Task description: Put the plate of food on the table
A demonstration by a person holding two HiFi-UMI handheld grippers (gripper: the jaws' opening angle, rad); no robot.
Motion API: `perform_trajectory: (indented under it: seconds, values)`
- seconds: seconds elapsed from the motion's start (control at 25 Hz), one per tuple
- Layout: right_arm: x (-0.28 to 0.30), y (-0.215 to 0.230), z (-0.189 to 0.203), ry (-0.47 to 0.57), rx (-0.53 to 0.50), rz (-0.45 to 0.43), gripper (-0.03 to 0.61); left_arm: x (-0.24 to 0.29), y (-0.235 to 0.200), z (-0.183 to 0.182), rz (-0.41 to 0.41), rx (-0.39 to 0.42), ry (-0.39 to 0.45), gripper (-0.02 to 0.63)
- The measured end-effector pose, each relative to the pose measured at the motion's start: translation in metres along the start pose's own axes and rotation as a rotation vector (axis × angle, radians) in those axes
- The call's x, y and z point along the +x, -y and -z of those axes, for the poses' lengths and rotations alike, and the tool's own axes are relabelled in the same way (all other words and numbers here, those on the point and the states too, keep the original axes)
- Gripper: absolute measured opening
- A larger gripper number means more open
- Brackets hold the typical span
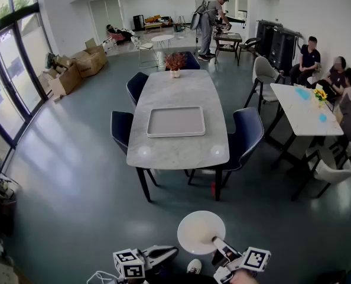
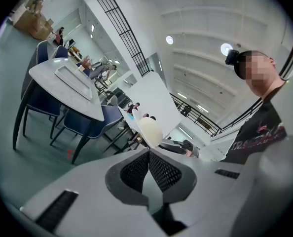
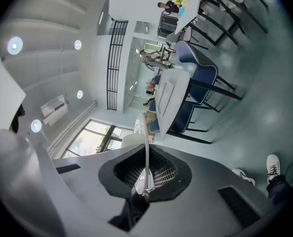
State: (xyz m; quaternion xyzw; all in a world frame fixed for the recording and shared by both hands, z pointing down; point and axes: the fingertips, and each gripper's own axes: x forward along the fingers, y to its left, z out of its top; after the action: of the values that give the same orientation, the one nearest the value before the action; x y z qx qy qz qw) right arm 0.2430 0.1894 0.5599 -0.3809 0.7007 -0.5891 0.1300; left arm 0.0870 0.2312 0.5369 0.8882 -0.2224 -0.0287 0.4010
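Plainly round, white plate (image 1: 201,232)

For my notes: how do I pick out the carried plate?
Below the long marble table, near the head view's bottom edge, the right gripper pinches a white plate by its rim. It is round and held over the floor, unlike the rectangular tray on the table.

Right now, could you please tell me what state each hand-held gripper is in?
Left hand-held gripper: closed, nothing between the jaws.
Right hand-held gripper: closed on the rim of the plate.
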Motion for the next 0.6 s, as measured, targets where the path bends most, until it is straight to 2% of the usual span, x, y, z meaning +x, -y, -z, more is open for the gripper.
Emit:
perform_trajectory:
  seconds: [0.08,0.2,0.32,0.48,0.6]
  values:
    - [0.004,-0.010,0.000,0.016,0.060,-0.070,0.021,0.003,0.000,0.000,-0.002,-0.001,-0.001,0.006]
    - [0.004,-0.011,-0.002,0.015,0.049,-0.075,0.021,0.008,0.005,-0.004,-0.008,-0.012,-0.007,0.006]
    - [0.007,-0.019,-0.003,0.026,0.089,-0.123,0.021,0.010,0.004,-0.005,-0.009,-0.025,-0.008,0.006]
    - [0.002,-0.009,-0.008,0.026,0.026,-0.079,0.021,0.012,0.005,-0.004,-0.004,-0.021,-0.014,0.006]
    - [0.001,-0.011,-0.009,0.048,0.076,-0.096,0.023,0.013,0.003,-0.001,0.003,-0.008,-0.020,0.006]
